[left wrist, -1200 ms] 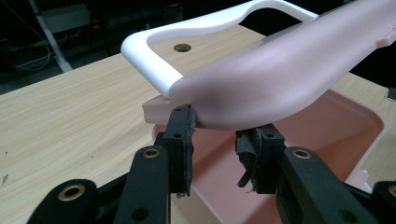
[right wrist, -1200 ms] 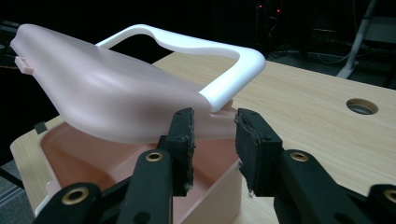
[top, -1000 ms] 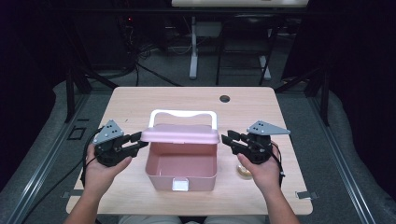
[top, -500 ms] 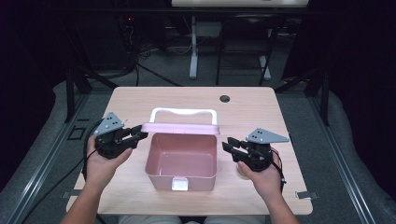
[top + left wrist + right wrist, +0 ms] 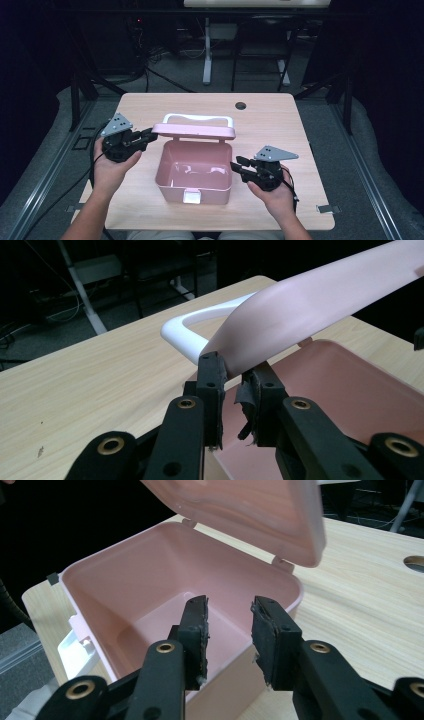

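At about nine o'clock on the table (image 5: 150,107), the left gripper (image 5: 148,136) has just been closing its jaws and now pinches the left corner of the raised pink lid (image 5: 194,131), whose white handle (image 5: 198,119) points toward twelve. The open pink box (image 5: 194,172) sits near the middle of the table, slightly toward six, with a white latch (image 5: 192,196) on its front wall. At about four o'clock the right gripper (image 5: 236,166) hangs just beside the box's right wall, jaws apart with nothing between them; whether a jaw touches the wall is hard to judge.
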Available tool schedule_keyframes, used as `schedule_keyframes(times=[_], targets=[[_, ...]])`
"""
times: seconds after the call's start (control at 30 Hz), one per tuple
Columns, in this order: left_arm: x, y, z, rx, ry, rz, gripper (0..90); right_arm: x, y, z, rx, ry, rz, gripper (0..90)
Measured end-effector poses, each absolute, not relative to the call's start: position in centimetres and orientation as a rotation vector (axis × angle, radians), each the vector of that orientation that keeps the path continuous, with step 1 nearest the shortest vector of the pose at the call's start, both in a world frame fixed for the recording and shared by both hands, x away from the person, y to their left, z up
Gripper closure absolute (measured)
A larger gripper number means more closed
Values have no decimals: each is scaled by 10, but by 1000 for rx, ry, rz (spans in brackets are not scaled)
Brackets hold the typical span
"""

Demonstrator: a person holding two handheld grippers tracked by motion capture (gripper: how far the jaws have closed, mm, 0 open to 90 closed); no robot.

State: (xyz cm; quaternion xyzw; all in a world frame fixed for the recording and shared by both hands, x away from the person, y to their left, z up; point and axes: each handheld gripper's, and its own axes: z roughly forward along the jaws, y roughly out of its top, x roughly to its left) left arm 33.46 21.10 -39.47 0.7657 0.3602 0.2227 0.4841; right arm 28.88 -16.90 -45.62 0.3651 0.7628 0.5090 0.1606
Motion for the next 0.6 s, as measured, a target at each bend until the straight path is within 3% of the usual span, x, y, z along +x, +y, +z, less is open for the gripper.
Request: schedule_keyframes(times=[0.6], targets=[[348, 210, -386, 1835, 888, 543, 794, 286, -156, -470, 1023, 2242, 1430, 660]])
